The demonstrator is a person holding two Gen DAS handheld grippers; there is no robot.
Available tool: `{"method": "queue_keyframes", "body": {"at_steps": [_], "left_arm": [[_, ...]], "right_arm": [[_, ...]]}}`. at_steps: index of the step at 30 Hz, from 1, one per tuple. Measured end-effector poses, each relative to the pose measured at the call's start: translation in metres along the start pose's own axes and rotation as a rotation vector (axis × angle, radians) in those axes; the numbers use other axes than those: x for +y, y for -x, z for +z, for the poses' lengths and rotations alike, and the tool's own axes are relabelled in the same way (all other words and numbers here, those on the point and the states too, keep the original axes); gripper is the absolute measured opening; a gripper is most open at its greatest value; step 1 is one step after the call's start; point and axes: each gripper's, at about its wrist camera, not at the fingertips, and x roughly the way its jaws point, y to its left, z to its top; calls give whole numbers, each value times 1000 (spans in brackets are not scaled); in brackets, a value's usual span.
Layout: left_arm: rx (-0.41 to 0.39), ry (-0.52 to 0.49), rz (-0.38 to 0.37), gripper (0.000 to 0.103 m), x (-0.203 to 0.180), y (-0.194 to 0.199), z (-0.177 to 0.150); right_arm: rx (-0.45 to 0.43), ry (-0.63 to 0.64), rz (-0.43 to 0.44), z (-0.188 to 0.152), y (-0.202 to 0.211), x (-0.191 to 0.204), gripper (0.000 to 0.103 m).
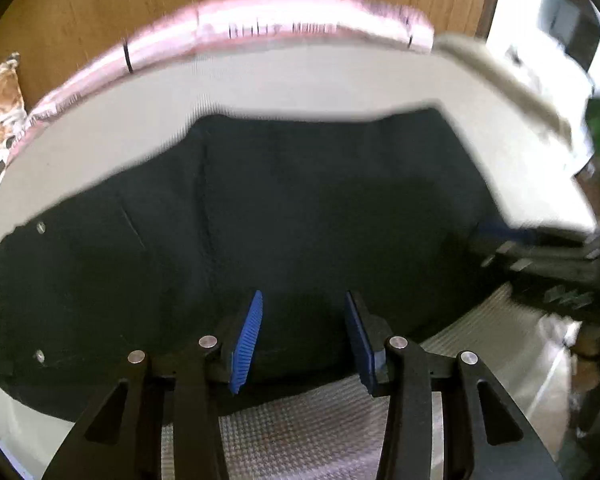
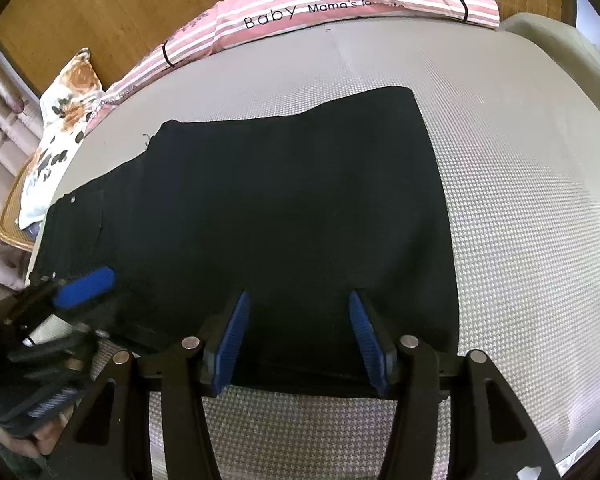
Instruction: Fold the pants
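Observation:
Black pants (image 2: pixel 260 208) lie folded and flat on a grey textured mattress (image 2: pixel 520 220); their waistband with rivets is at the left. They also fill the left wrist view (image 1: pixel 260 220). My left gripper (image 1: pixel 302 340) is open, its blue pads over the pants' near edge, holding nothing. My right gripper (image 2: pixel 298 340) is open over the near edge further right, holding nothing. The left gripper shows in the right wrist view (image 2: pixel 84 286) at the lower left, and the right gripper in the left wrist view (image 1: pixel 540 248) at the right, blurred.
A pink striped pillow (image 2: pixel 320 8) lies along the far edge of the mattress against a wooden headboard (image 2: pixel 120 0). A floral cushion (image 2: pixel 60 120) sits at the far left. A beige pillow (image 2: pixel 560 48) is at the far right.

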Motion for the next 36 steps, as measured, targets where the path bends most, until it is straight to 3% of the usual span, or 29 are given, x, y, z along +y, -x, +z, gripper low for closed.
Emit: {"method": "queue_keyframes", "body": {"at_steps": [6,12,21,26,36], "left_arm": [[4,50,5,44,9,-2,4],[-90,116,-53,48,26,22,7],[20,105,-25,48,25,1,-6],[26,107,-24,49,27,-3,-4],[17,128,-20,53,33,-2,-1]], "right_arm": [[-42,-9,24,7,14,-4,50],[-125,11,-35,39,26,-20,50],[-122,53,-76,90,-3,-29,46],[-109,62,-138,106,-25,-35,46],[-106,66,-189,92,-24,-35,48]]}}
